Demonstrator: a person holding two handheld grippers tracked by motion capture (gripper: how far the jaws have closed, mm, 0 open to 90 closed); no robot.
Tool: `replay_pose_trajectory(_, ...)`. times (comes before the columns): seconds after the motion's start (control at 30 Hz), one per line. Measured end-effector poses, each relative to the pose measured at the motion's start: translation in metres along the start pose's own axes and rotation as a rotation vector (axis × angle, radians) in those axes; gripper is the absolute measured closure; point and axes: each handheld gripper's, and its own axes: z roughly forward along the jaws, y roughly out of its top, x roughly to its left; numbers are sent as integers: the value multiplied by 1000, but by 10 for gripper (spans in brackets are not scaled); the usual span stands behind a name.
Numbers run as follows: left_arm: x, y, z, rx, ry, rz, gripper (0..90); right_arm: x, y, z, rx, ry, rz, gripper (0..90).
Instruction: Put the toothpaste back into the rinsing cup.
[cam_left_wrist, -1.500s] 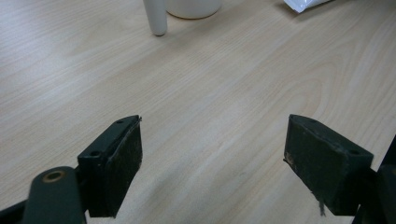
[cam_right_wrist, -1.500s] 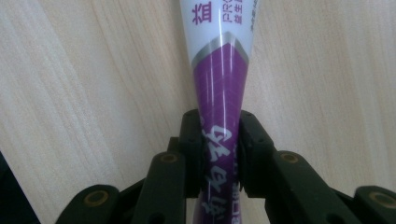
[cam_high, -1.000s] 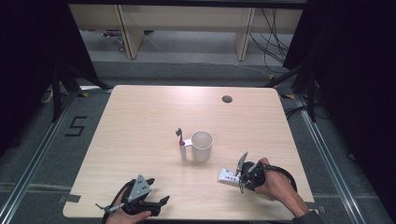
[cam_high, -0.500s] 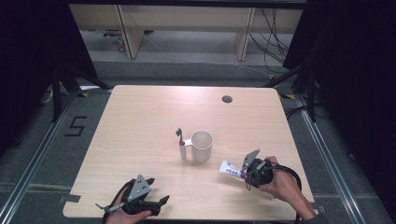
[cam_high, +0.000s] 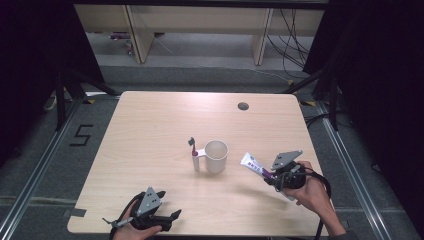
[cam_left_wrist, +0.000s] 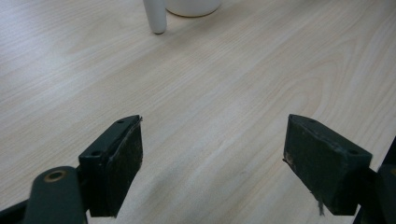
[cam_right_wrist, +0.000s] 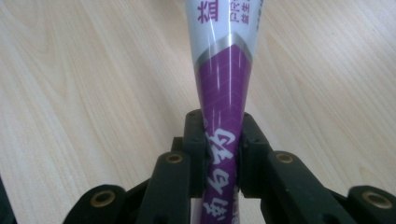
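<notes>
Purple-white tube (cam_right_wrist: 222, 88), Chinese lettering

Left hand-held gripper (cam_high: 172, 216) agape; right hand-held gripper (cam_high: 268, 176) clamped.

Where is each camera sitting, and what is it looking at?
High view: above the table's near edge, looking forward and down; both hands and grippers show.
Left gripper view: on the left gripper, looking along its open jaws across the tabletop.
Right gripper view: on the right gripper, jaws clamping the toothpaste tube.
Shared: the high and left gripper views both show the white cup.
</notes>
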Motion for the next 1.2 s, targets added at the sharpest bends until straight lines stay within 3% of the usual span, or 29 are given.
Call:
replay_pose_trajectory(0.07, 2, 0, -1, 7, 0, 17, 193, -3, 1, -2, -33, -18, 16, 777)
replay_pose_trajectory(0.13, 1, 0, -1, 16, 1, 18, 193, -3, 2, -4, -57, 2, 37, 777)
replay_pose_trajectory(0.2, 1, 0, -1, 14, 2, 19, 193, -8, 4, -4, -95, 12, 5, 776)
replay_pose_trajectory(0.27, 2, 0, -1, 8, -1, 19, 193, -11, 8, -6, -122, 13, 12, 776)
replay_pose_trajectory(0.33, 2, 0, -1, 15, 1, 19, 193, -13, 13, -7, -174, 3, 27, 776)
replay_pose_trajectory(0.4, 2, 0, -1, 4, 5, 18, 193, -13, 17, -9, -198, 16, 72, 777)
replay_pose_trajectory(0.57, 2, 1, -2, 11, 1, 20, 193, -17, 33, -8, -270, 22, 78, 777)
replay_pose_trajectory(0.7, 2, 0, -2, -4, 4, -1, 193, -20, 43, -5, -322, 17, 94, 776)
replay_pose_trajectory(0.77, 3, 0, -3, 6, 0, 11, 193, -19, 49, -4, -337, 31, 108, 777)
replay_pose_trajectory(0.8, 2, 0, -2, -6, 4, -1, 193, -20, 51, -3, -347, 32, 99, 776)
replay_pose_trajectory(0.9, 2, 1, -2, 9, -2, 21, 193, -22, 60, -1, -369, 33, 92, 776)
replay_pose_trajectory(1.0, 2, 1, -2, 8, -1, 18, 193, -24, 69, 0, -418, 31, 91, 776)
replay_pose_trajectory(1.1, 2, 1, -2, 11, 0, 19, 193, -24, 78, 0, -446, 47, 96, 776)
replay_pose_trajectory(1.13, 1, 0, -1, -7, 1, -2, 193, -24, 81, 0, -448, 68, 107, 776)
replay_pose_trajectory(1.17, 2, 1, -2, 9, 9, 15, 193, -25, 85, 1, -475, 47, 100, 776)
replay_pose_trajectory(1.2, 1, 1, -2, -3, 6, 5, 193, -26, 88, 1, -475, 50, 96, 776)
